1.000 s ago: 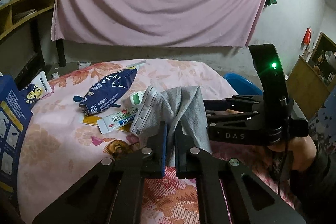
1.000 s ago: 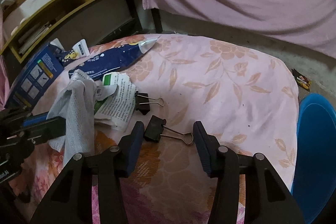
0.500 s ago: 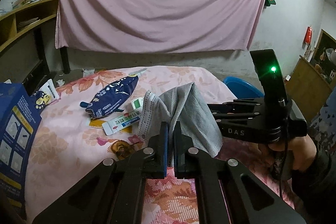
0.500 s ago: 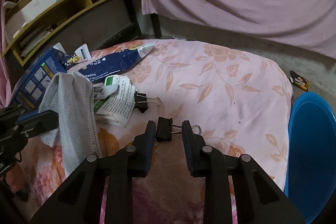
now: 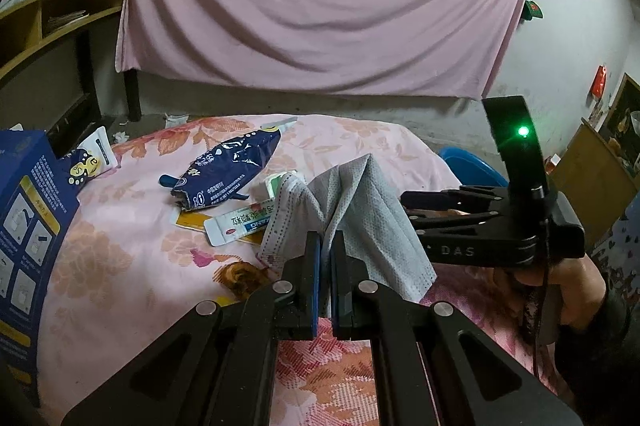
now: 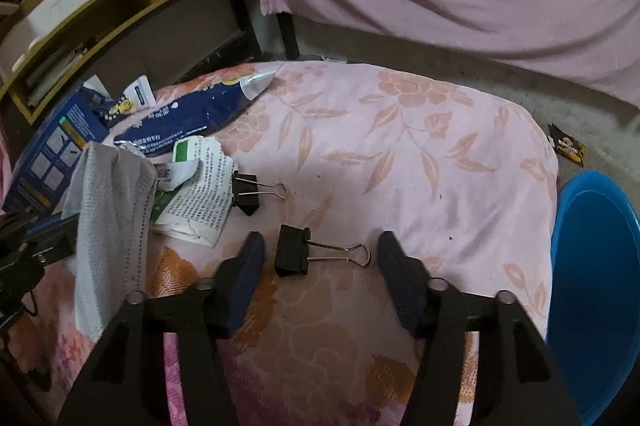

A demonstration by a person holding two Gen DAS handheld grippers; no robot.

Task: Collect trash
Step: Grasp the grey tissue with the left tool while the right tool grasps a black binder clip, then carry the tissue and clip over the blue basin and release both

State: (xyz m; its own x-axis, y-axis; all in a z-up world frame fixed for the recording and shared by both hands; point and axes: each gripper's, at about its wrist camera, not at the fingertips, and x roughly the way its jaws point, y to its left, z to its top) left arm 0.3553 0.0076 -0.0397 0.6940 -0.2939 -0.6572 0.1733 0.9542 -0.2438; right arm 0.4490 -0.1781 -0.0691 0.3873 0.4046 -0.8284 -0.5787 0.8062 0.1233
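The mask [image 5: 352, 218] hangs pinched in the closed left gripper [image 5: 325, 258] above the table [image 6: 400, 146]; held by one fold, it could slip free. The right gripper [image 6: 320, 266], whose jaws have just been opening, straddles a binder clip [image 6: 294, 255] without touching it. Closing on its wire handles could skid it away, short of the blue bin [image 6: 592, 266] at right.

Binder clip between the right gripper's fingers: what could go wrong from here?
The right gripper has just reopened and the binder clip lies loose on the tablecloth; its wire handles may slip the next pinch. The face mask, pinched by the left gripper, droops and could snag the nearby papers.
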